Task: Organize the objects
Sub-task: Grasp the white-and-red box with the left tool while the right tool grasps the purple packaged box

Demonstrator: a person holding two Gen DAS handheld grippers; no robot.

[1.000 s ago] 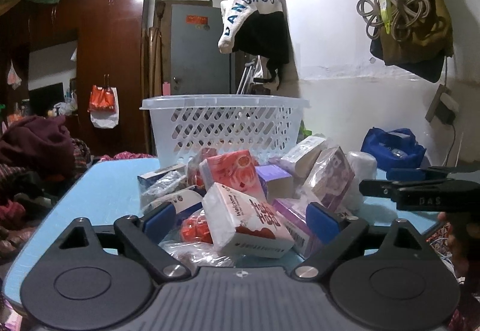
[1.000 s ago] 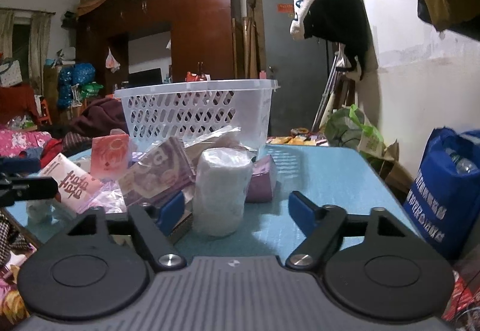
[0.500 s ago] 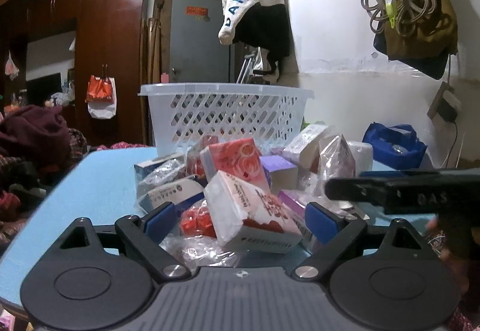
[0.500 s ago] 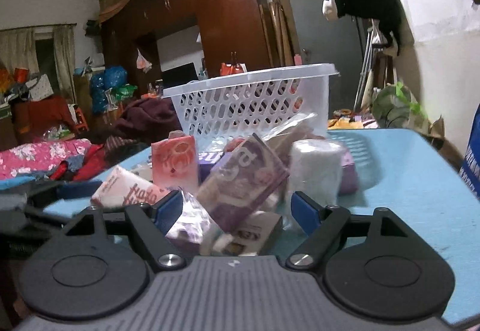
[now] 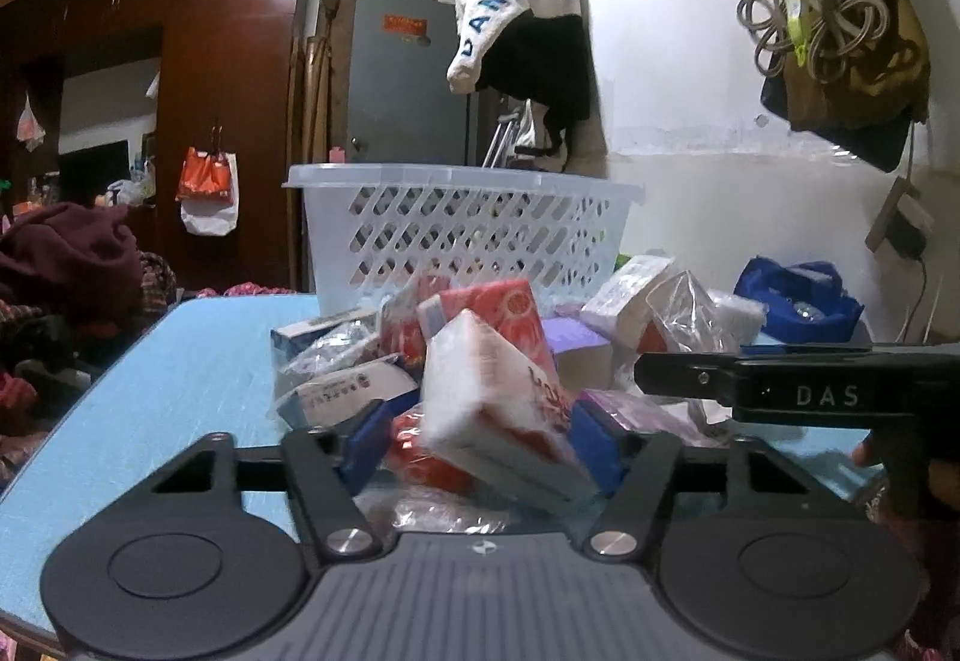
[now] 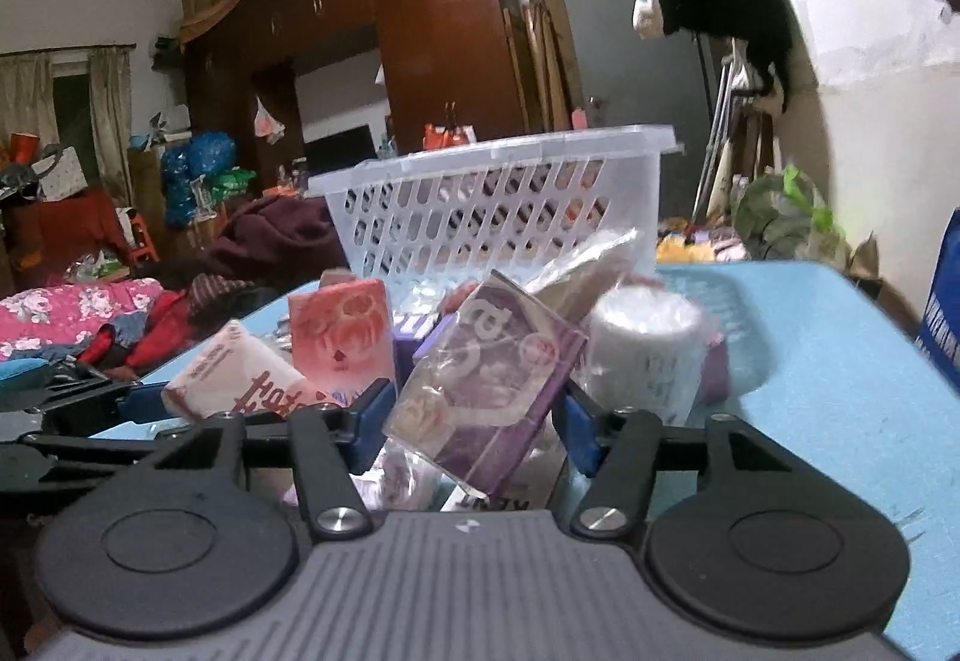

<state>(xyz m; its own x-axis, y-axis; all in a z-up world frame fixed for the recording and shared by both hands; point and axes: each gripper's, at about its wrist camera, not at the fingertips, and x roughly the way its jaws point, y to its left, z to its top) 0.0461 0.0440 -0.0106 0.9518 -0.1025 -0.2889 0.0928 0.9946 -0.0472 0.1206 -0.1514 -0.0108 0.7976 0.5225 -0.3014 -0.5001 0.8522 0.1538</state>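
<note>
Nearest the left tool (image 5: 480, 436), a white-and-red tissue pack (image 5: 498, 397) sits tilted between the blue pads; the jaws have just been closing, and both pads now appear to press its sides. Its long axis runs away from the tool toward the white basket (image 5: 462, 235), sloping up at the far end. In the right wrist view the right tool (image 6: 474, 421) has likewise just been closing, with a purple sachet pack (image 6: 486, 379) between its pads, seemingly gripped and leaning toward the wardrobe side.

Both packs sit at the near edge of the heap, on the side away from the basket, which stands upright at the far end of the blue tabletop (image 5: 180, 361). Between the held packs and the basket lie a red carton (image 5: 498, 307), a wrapped white roll (image 6: 645, 343) and other packets (too jumbled to tell apart).

The coming move, as I judge it, turns on one relation: the basket lies straight ahead of both tools, beyond the heap, so each pack must be lifted over the pile and the rim. Which hand is nearer the basket cannot be told.
</note>
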